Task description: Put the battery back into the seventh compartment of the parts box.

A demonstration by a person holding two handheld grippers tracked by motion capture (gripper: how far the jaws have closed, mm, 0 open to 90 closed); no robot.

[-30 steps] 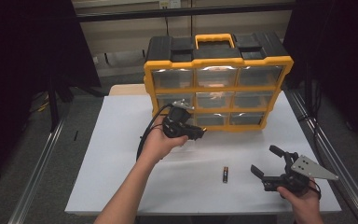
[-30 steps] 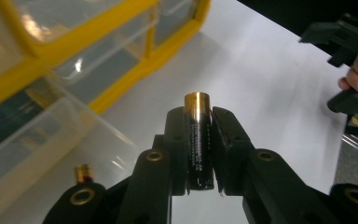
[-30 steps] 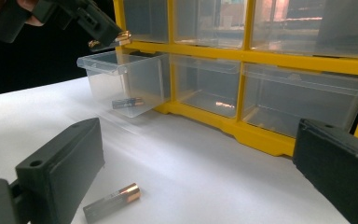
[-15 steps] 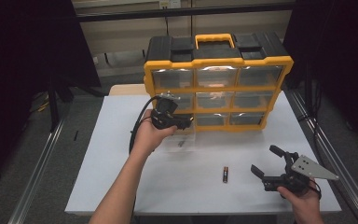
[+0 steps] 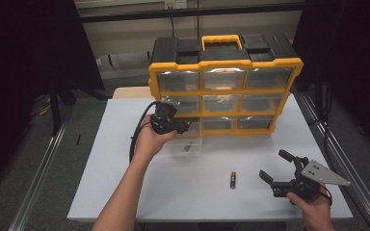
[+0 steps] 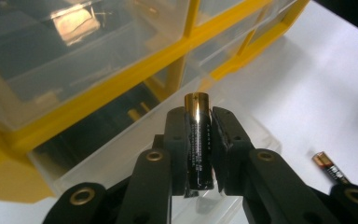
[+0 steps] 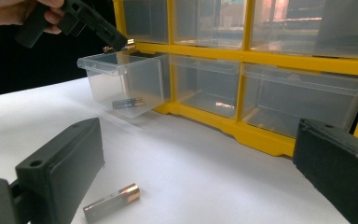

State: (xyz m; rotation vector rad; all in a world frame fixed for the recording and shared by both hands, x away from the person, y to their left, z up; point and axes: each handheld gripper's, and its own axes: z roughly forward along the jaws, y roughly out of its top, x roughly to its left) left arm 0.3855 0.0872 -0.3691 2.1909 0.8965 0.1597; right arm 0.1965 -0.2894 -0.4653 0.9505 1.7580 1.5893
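Battery [image 6: 197,140], print too small to read, clamped in left gripper [image 6: 198,149] jaws; right gripper [image 5: 280,168] jaws gape.

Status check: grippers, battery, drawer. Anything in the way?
Left gripper shut on battery, over pulled-out drawer. Right gripper open, empty. One battery in drawer, another on table. Nothing blocking.

Organizer [image 5: 224,91]: yellow frame, black top, clear drawers. Held battery [image 6: 197,140]: black body with fine white print, gold tip. Loose battery [image 5: 232,180] near the worktop's front edge: black with copper end. Worktop [image 5: 125,168] white. Both grippers black; right gripper [image 5: 278,166] has a grey plate.
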